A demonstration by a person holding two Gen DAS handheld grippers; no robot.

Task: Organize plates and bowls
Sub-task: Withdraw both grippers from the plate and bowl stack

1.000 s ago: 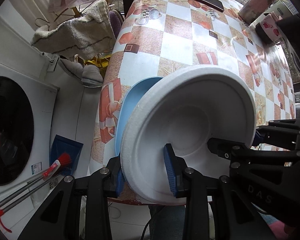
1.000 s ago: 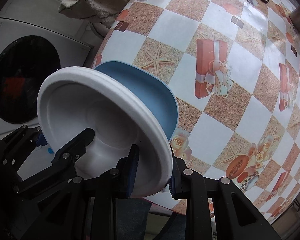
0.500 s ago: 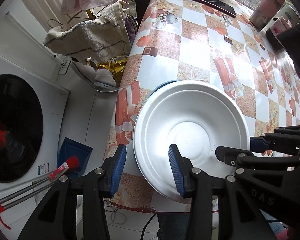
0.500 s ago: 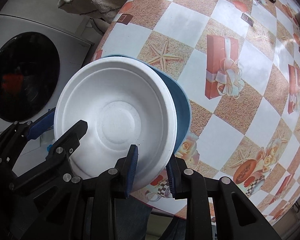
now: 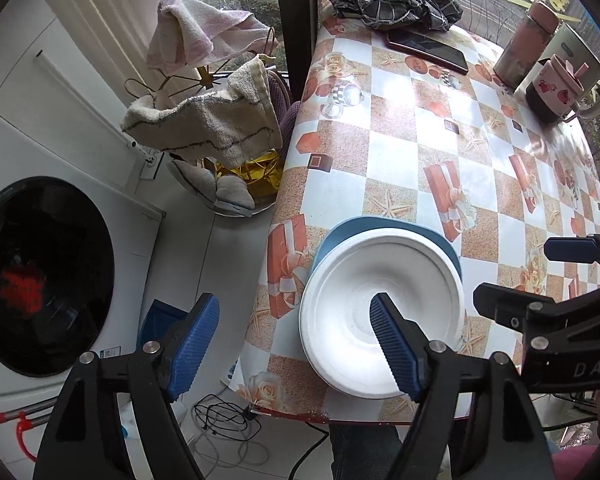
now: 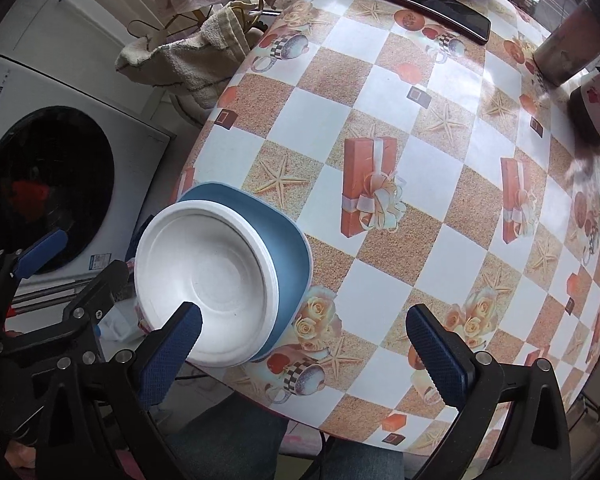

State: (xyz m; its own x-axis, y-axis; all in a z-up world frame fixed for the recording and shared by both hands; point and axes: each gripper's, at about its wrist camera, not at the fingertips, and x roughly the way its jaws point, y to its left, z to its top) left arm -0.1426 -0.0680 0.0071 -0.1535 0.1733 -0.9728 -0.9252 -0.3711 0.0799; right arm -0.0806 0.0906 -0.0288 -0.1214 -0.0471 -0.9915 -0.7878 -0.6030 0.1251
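White foam is what the bowl (image 5: 382, 312) appears to be made of, and it is seen resting inside a blue plate (image 5: 440, 236) at the near left corner of the tabletop (image 5: 400, 152), its near rim reaching out to the table edge. Both grippers are held spread wide and nothing is pinched by either. The bowl is found just ahead of the left gripper (image 5: 296, 336), whose right finger is seen over the bowl's middle while the other hangs beyond the table edge. From the right gripper (image 6: 300, 344) the stack lies ahead and to the left, with only its left finger near the rim. No long axis is offered by the round bowl, so either gripper could reach it; the left is judged nearer.
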